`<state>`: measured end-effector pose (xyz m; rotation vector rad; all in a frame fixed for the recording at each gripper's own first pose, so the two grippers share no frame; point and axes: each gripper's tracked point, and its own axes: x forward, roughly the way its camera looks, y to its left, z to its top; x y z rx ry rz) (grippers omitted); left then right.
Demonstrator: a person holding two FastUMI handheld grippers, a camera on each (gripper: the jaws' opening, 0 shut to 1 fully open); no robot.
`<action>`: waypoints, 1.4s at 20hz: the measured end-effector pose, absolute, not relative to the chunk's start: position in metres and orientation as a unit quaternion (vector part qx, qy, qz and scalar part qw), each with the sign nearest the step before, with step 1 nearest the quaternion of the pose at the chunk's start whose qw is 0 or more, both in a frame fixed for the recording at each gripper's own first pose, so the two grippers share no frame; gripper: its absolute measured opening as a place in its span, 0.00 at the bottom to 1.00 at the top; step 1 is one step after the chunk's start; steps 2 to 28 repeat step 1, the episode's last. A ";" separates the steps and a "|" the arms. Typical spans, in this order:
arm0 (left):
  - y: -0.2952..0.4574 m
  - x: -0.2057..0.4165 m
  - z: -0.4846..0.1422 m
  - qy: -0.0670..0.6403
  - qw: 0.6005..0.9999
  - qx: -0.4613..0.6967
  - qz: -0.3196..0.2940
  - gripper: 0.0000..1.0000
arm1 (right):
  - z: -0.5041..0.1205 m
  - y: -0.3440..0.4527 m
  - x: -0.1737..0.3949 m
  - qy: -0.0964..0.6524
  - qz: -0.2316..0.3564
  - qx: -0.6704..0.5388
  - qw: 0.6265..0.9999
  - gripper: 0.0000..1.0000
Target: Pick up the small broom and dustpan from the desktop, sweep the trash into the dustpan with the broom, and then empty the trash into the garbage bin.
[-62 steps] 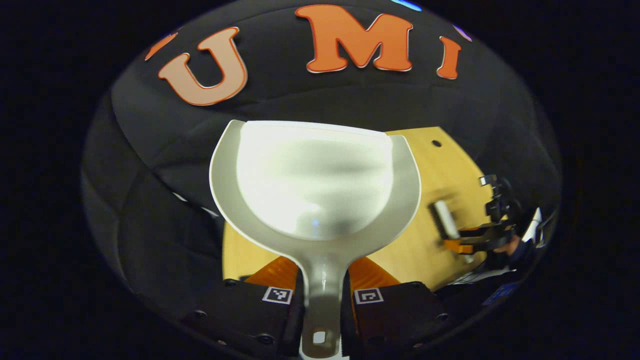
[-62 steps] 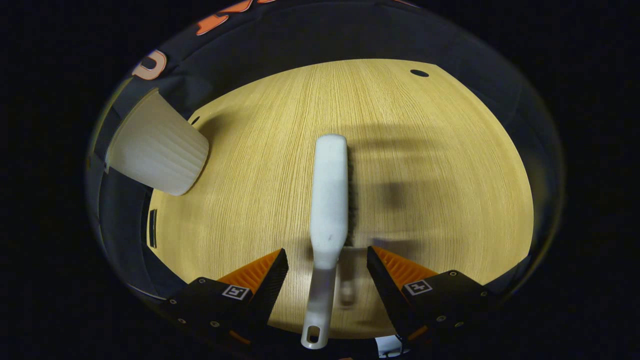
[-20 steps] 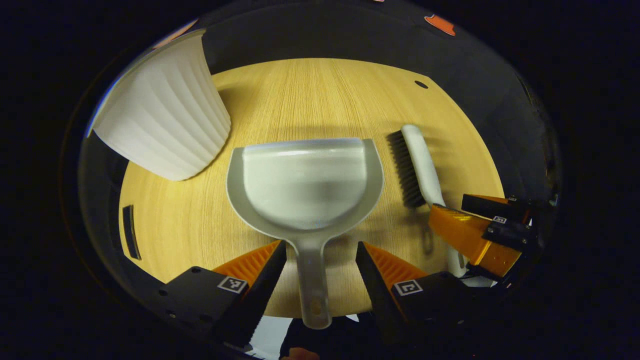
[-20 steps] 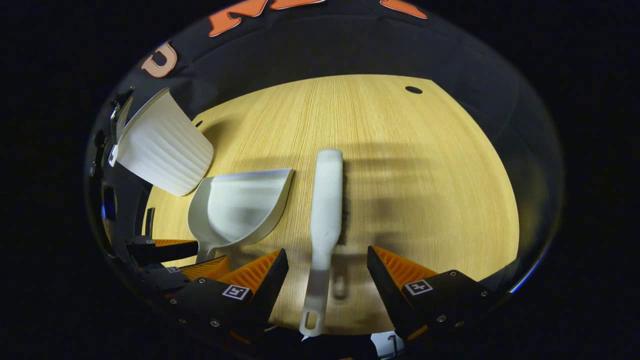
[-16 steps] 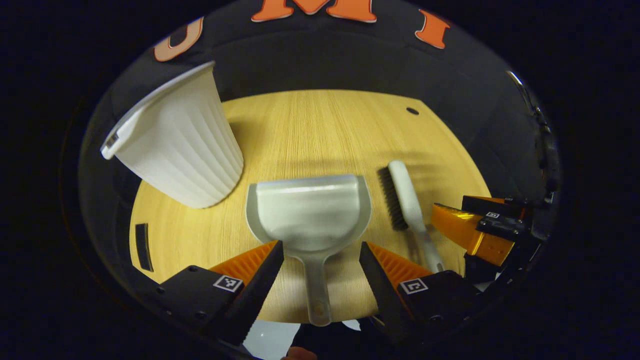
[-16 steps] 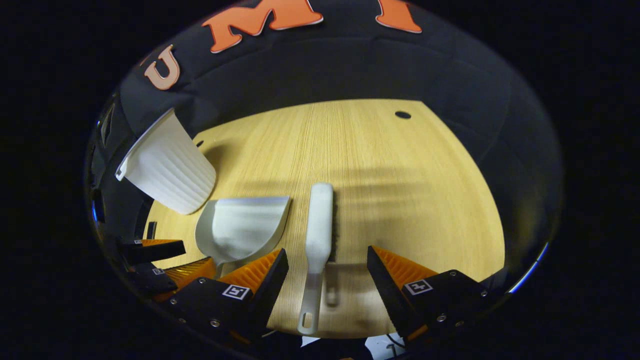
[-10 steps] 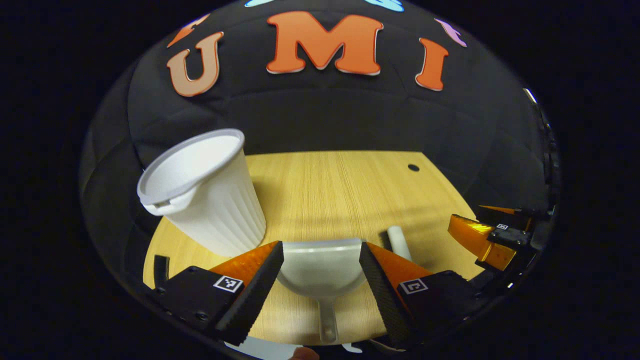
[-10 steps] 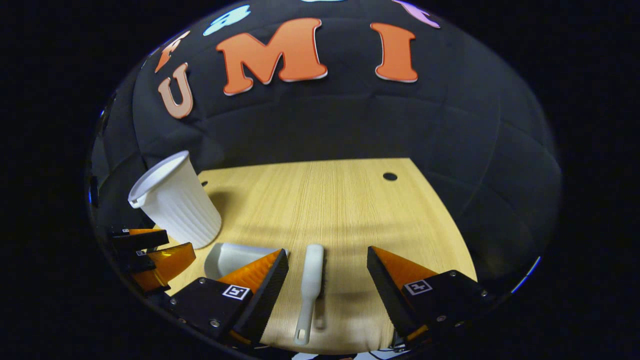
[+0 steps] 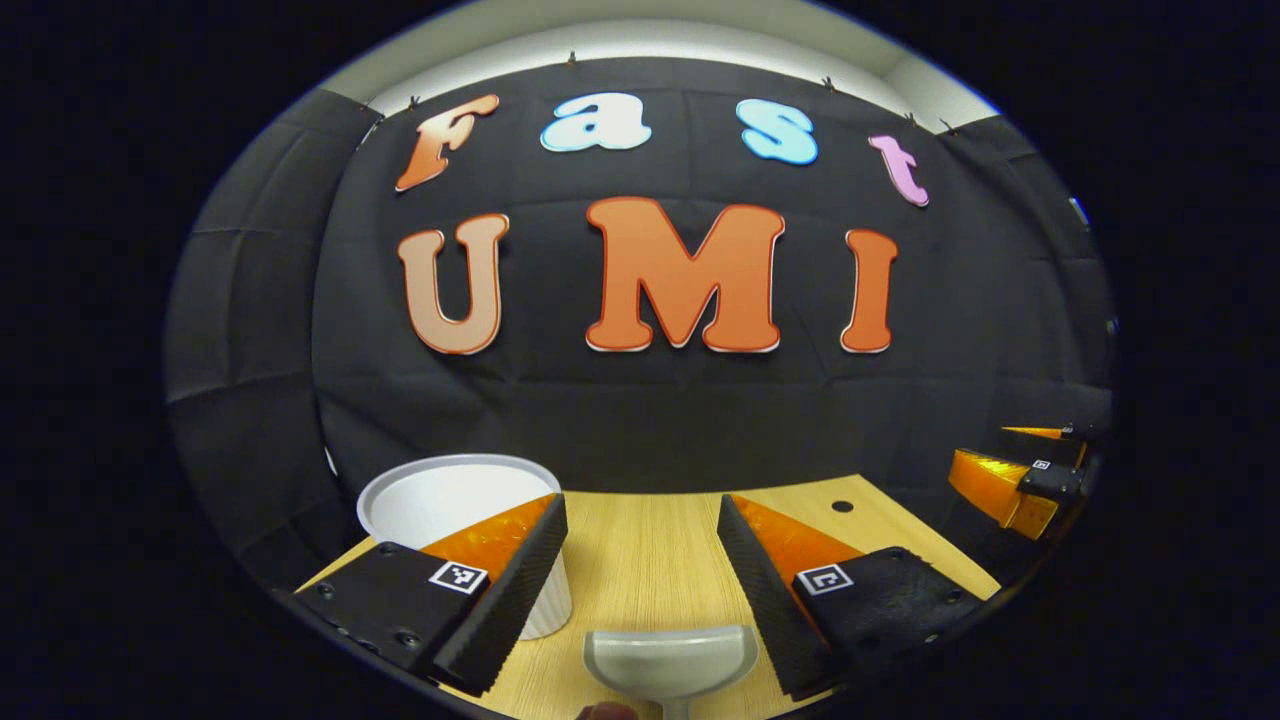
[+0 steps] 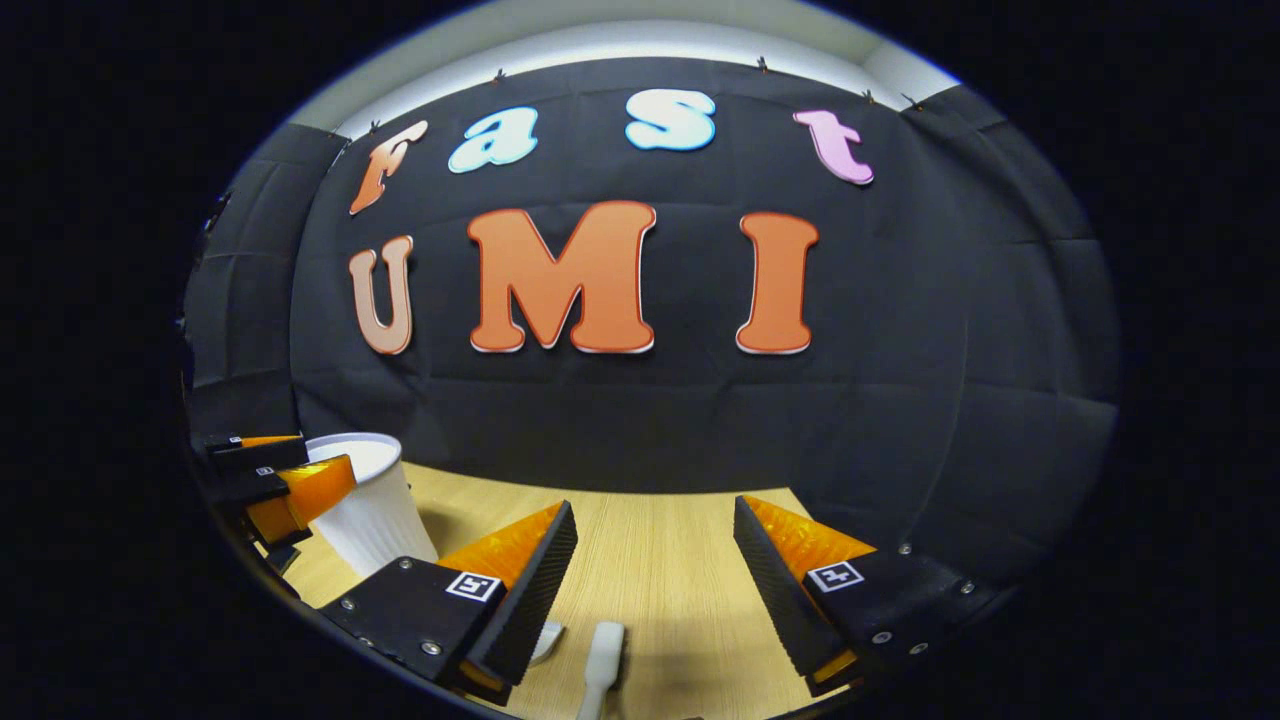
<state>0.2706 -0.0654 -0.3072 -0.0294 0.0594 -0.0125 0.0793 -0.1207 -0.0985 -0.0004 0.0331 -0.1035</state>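
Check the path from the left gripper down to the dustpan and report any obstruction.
Nothing visible blocks it. The left gripper is open, and the dustpan lies on the desktop just below the gap; the garbage bin stands off to the side.

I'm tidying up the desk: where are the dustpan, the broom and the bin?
dustpan (image 9: 668,660): left gripper view, on its scoop.
broom (image 10: 603,648): right gripper view, on the back of its head.
bin (image 9: 440,498): left gripper view, inside its open top.

A recording booth — black cloth wall (image 9: 640,420), wooden desktop (image 10: 660,570).
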 end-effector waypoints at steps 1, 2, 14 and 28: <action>-0.066 0.269 -0.304 0.011 1.000 -0.011 -0.006 0.95 | -0.091 -0.120 0.077 -0.005 -0.055 -0.003 0.998 0.95; -0.066 0.269 -0.304 0.011 1.000 -0.011 -0.006 0.95 | -0.091 -0.120 0.077 -0.005 -0.055 -0.003 0.998 0.95; -0.066 0.269 -0.304 0.011 1.000 -0.011 -0.006 0.95 | -0.091 -0.120 0.077 -0.005 -0.055 -0.003 0.998 0.95; -0.066 0.269 -0.304 0.011 1.000 -0.011 -0.006 0.95 | -0.091 -0.120 0.077 -0.005 -0.055 -0.003 0.998 0.95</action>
